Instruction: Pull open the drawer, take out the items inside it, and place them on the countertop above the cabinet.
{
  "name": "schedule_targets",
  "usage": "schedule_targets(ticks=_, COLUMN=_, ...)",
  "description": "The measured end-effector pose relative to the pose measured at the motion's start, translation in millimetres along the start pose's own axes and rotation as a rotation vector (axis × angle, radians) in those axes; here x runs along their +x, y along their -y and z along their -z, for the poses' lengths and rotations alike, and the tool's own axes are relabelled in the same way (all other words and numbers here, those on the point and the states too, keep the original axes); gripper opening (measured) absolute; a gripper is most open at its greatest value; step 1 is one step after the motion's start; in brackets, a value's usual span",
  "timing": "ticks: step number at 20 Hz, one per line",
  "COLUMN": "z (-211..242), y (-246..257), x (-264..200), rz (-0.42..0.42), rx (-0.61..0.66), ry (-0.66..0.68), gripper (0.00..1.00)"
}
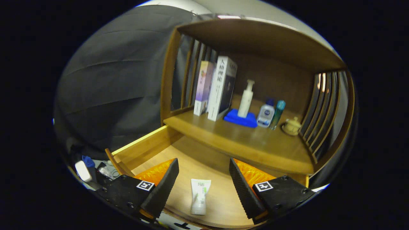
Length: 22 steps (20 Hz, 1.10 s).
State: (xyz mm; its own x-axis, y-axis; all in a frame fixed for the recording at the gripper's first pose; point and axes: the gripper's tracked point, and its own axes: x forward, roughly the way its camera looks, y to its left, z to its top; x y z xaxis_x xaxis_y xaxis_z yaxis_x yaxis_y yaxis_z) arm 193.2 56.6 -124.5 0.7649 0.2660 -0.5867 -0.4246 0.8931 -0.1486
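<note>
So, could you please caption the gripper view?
Open hand-held gripper poised over a white tube in the pulled-out drawer.

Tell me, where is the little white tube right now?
In the gripper view the tube lies flat on the floor of the open drawer, between the gripper's open fingers and not touched by them, below the countertop.

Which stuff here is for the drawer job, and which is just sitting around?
For the job: open drawer; white tube lying in it, between the open gripper fingers; countertop.

Just sitting around: books, pump bottle, blue cloth, two small bottles, little lidded pot.
</note>
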Motion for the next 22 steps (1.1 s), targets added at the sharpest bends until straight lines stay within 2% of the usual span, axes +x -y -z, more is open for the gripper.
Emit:
schedule_targets(ticks=4, z=31, y=-7, x=28, rz=-0.112, rx=0.096, ry=-0.219, gripper=0.98)
schedule_targets(ticks=10, z=79, y=-10, x=44, rz=-0.191, rx=0.097, ry=-0.506, gripper=0.97)
schedule_targets(ticks=18, z=112, y=-7, x=50, rz=-0.253, rx=0.031, ry=-0.680, gripper=0.97)
schedule_targets(ticks=20, z=122, y=-11, x=48, rz=-0.290, rx=0.018, ry=-0.721, gripper=0.95)
schedule_targets(ticks=22, z=130, y=-10, x=46, rz=-0.293, rx=0.006, ry=-0.758, gripper=0.93)
